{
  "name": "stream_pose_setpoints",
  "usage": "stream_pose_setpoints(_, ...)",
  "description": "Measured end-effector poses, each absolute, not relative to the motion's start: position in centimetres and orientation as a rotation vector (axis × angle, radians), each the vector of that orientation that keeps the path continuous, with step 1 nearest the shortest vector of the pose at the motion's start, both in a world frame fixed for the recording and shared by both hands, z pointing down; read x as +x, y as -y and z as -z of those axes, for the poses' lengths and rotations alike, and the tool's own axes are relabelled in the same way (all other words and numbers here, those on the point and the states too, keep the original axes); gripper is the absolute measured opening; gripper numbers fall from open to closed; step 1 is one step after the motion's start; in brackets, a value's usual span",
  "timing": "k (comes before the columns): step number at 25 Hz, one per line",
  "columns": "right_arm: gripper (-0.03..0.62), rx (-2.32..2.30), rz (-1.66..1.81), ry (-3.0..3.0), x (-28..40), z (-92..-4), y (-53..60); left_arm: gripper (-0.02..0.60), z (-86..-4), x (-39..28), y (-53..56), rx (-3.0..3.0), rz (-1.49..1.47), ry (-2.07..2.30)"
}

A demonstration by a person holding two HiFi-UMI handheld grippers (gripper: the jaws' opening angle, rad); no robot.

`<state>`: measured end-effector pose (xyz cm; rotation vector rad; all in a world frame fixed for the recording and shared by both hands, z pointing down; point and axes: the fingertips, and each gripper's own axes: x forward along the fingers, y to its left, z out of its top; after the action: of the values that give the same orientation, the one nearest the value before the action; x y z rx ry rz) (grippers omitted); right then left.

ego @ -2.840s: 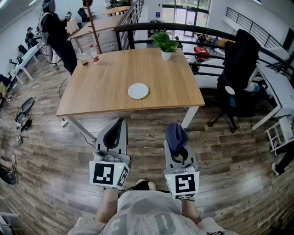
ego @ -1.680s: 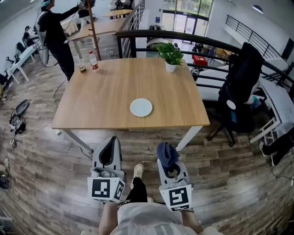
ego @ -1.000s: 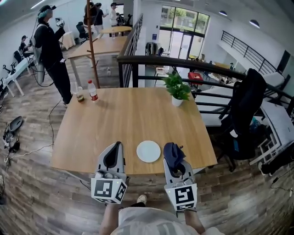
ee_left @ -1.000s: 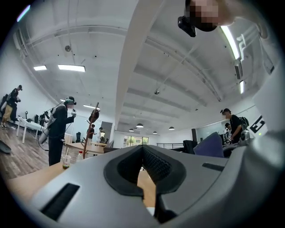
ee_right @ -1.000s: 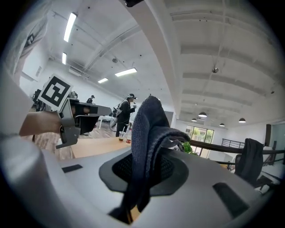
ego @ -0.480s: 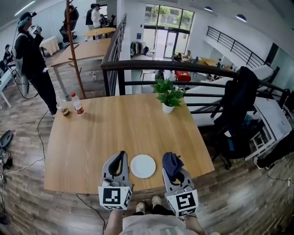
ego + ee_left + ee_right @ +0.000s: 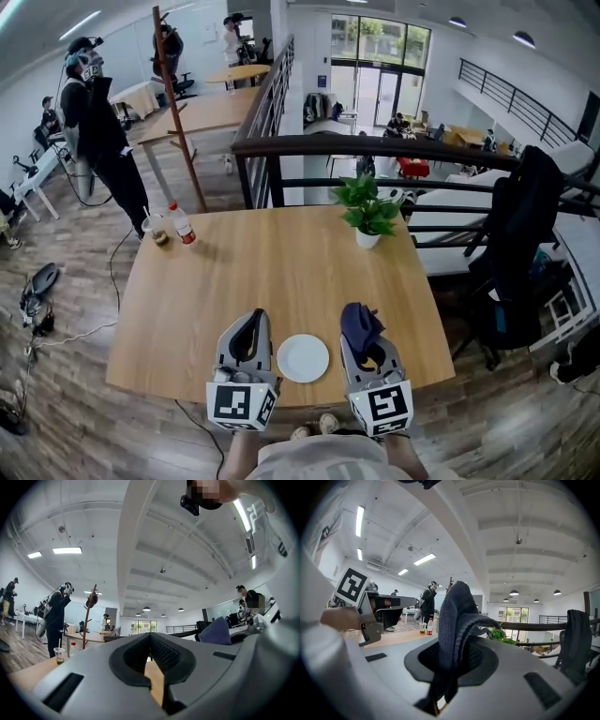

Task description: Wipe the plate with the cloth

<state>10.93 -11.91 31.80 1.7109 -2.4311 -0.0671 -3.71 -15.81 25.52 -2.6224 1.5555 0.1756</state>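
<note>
A round white plate (image 7: 303,358) lies on the wooden table (image 7: 281,272) near its front edge. My left gripper (image 7: 253,319) hovers just left of the plate, shut with nothing in it; in the left gripper view (image 7: 151,641) its jaws meet. My right gripper (image 7: 360,323) hovers just right of the plate, shut on a dark blue cloth (image 7: 359,324). In the right gripper view the cloth (image 7: 457,620) stands bunched up out of the closed jaws (image 7: 449,665). The plate does not show in either gripper view.
A potted plant (image 7: 367,215) stands at the table's far right. A bottle (image 7: 182,223) and a cup (image 7: 155,231) sit at its far left corner. A railing (image 7: 375,150) runs behind the table. A person (image 7: 98,122) stands far left; a chair (image 7: 520,244) with a dark jacket is right.
Both grippers have come forward from over the floor to over the table's front edge, and now flank the plate. The cloth stays held in the right one.
</note>
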Motion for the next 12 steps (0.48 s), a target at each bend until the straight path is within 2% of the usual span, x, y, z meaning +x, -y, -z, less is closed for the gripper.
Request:
stream_pose_setpoints(6, 0.057, 1.647, 0.040, 2.486, 12.1, -32.7, 14.0, 0.008, -26.2, -2.7, 17.6, -2.582, -0.115, -1.624)
stream_pose_setpoints(12, 0.057, 1.621, 0.070, 2.494, 11.4, -32.4, 13.7, 0.008, -28.5, -3.6, 17.8, -2.700, -0.174, -1.705)
